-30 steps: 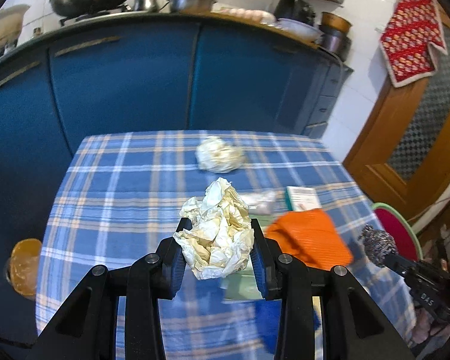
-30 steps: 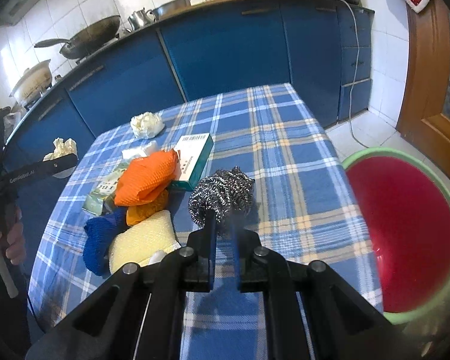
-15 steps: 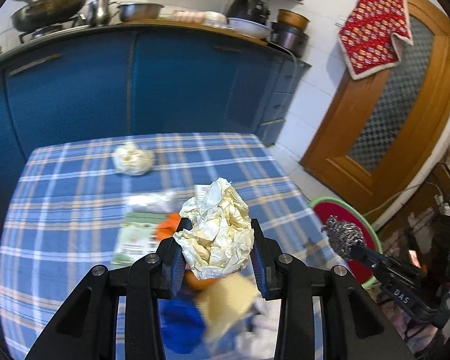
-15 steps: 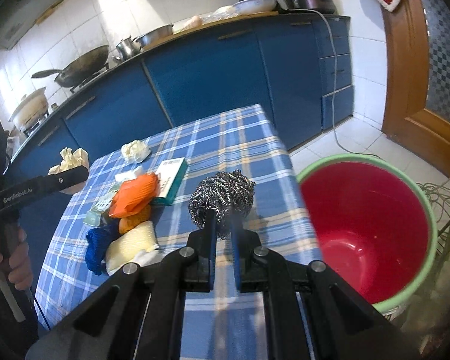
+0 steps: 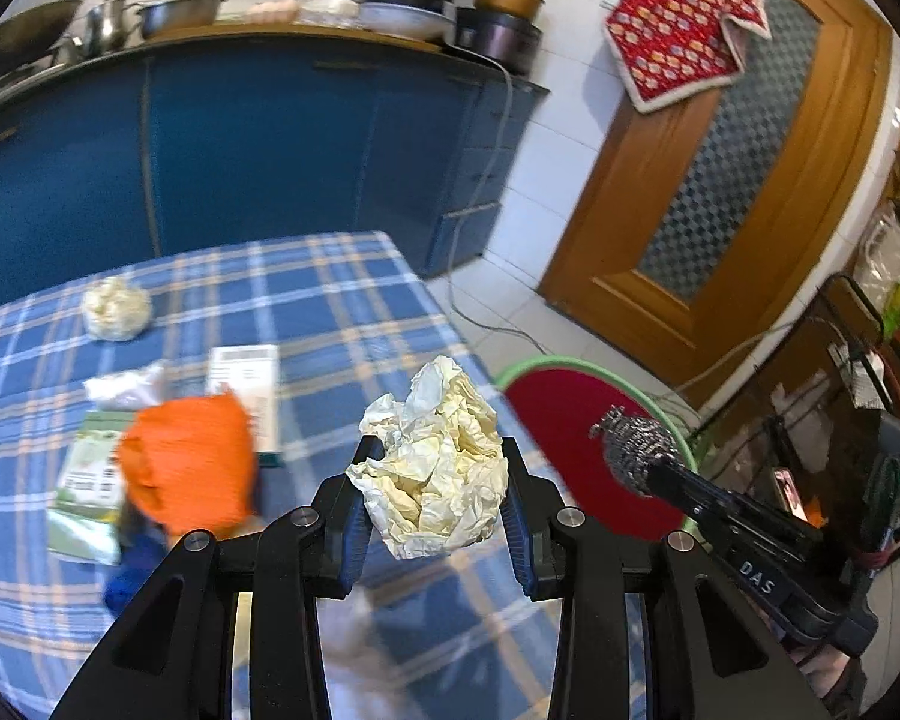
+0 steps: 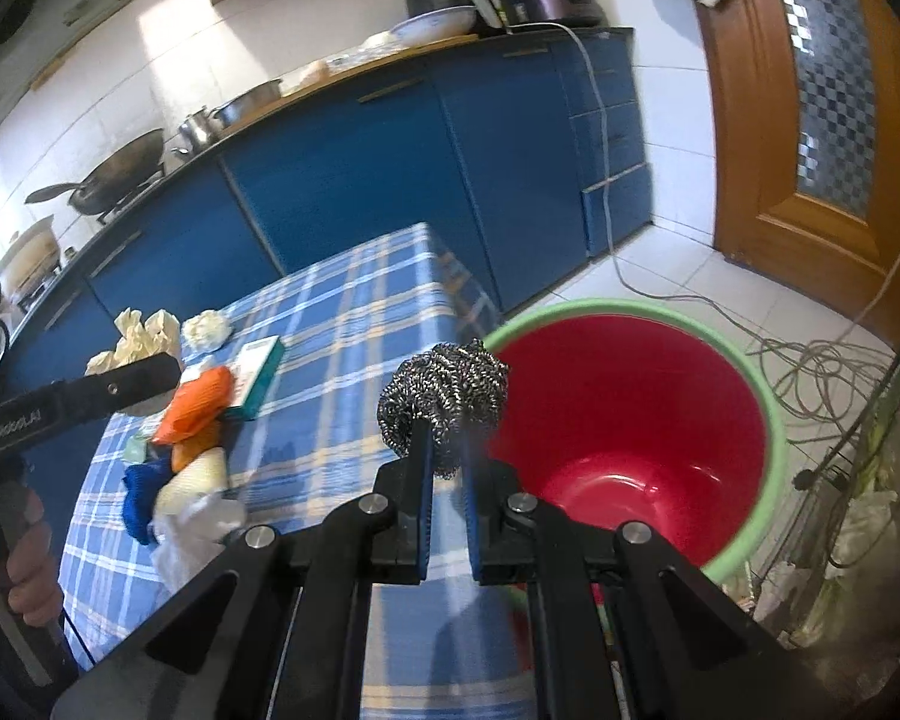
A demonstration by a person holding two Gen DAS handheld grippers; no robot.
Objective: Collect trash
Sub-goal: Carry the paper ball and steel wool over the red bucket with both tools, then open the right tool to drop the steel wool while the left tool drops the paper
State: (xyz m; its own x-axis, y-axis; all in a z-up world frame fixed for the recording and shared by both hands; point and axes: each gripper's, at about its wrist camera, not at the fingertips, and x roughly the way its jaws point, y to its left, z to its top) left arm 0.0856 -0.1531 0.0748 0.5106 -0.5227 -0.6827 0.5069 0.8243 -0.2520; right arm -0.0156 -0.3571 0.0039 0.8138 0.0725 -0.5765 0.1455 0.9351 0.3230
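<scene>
My left gripper (image 5: 435, 468) is shut on a crumpled cream paper ball (image 5: 435, 468), held above the right part of the blue plaid table (image 5: 306, 300). My right gripper (image 6: 447, 438) is shut on a steel wool scrubber (image 6: 444, 390), held near the rim of a red bucket with a green rim (image 6: 630, 420) that stands on the floor to the table's right. The bucket (image 5: 564, 438) and scrubber (image 5: 633, 450) also show in the left wrist view. A second paper ball (image 5: 116, 313) lies at the table's far side.
An orange cloth (image 5: 189, 468), a white and teal box (image 5: 243, 378), a green packet (image 5: 87, 480), a blue cloth (image 6: 141, 495) and a yellow sponge (image 6: 192, 480) lie on the table. Blue cabinets (image 5: 270, 144) stand behind. Cables (image 6: 810, 360) trail on the floor by a wooden door (image 5: 720, 180).
Both grippers have swung right with their loads. The scrubber has gone from over the table to the bucket's rim; the paper ball is now nearer the bucket.
</scene>
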